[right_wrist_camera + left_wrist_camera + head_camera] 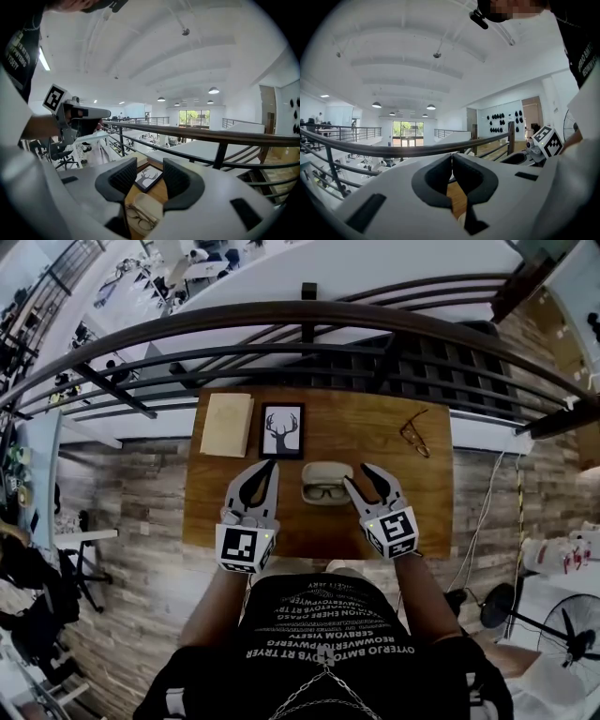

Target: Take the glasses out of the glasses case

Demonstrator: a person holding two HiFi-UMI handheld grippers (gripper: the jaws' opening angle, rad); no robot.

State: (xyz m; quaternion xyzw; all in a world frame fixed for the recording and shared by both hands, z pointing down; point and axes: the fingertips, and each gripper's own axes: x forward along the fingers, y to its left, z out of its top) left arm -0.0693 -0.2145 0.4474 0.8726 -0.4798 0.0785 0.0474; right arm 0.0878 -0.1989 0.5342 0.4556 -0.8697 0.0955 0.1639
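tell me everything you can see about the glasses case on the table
The glasses case is a rounded oblong shell, cream to pale beige, matte and hard-looking. It lies open on the wooden table, with its lid swung back away from the person and its lower half toward them. A dark-framed pair of glasses lies in that lower half. The right gripper, jaws open, is close to the case's right end; whether it touches the case cannot be judged.
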